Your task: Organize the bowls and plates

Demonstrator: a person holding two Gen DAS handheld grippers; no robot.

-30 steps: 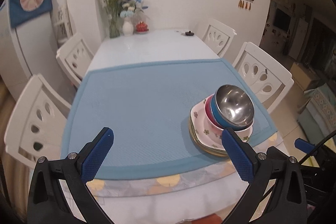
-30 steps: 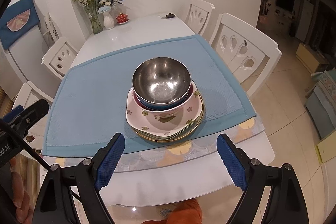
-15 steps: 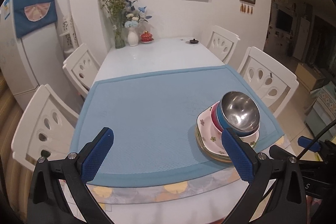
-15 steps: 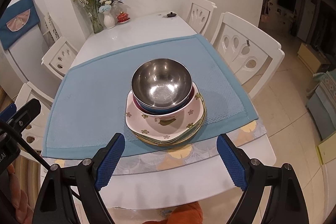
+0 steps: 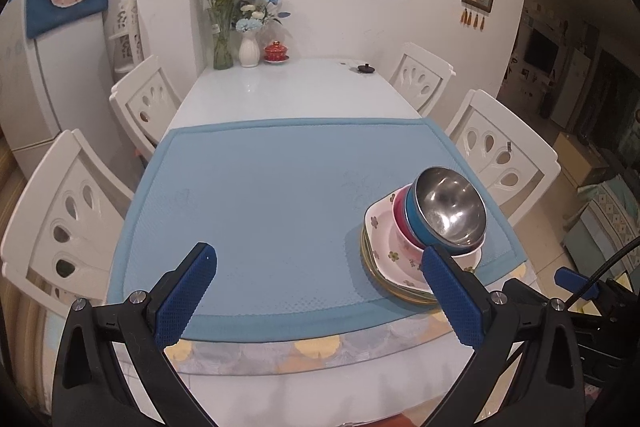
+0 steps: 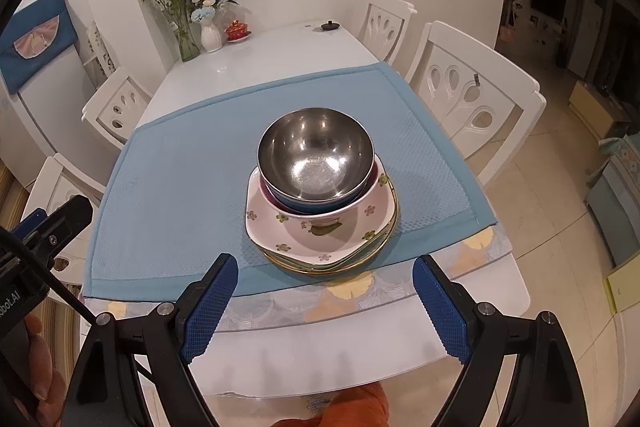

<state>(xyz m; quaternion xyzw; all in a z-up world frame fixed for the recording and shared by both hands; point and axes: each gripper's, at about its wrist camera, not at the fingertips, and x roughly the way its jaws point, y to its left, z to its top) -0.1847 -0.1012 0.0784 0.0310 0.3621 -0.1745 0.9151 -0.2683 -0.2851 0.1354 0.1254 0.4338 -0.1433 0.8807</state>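
Note:
A stack stands on the blue mat (image 6: 180, 195) near the table's front right. A steel bowl (image 6: 316, 155) with a blue outside sits on top, nested in a pink bowl (image 5: 400, 217), on a floral white dish (image 6: 344, 231) over gold-rimmed plates (image 6: 360, 259). The stack also shows at the right of the left wrist view, steel bowl (image 5: 450, 211) on top. My right gripper (image 6: 326, 299) is open and empty, in front of the stack and off the table edge. My left gripper (image 5: 320, 287) is open and empty, to the left of the stack.
White chairs (image 5: 504, 155) line both sides of the table. Vases with flowers (image 5: 248, 47), a red lidded cup (image 5: 275, 51) and a small black lid (image 5: 366, 68) stand at the far end. A white fridge (image 5: 48, 67) is at the left.
Both grippers have drawn back and up from the table, so the stack looks smaller and farther. The stack has not moved. Both grippers stay open.

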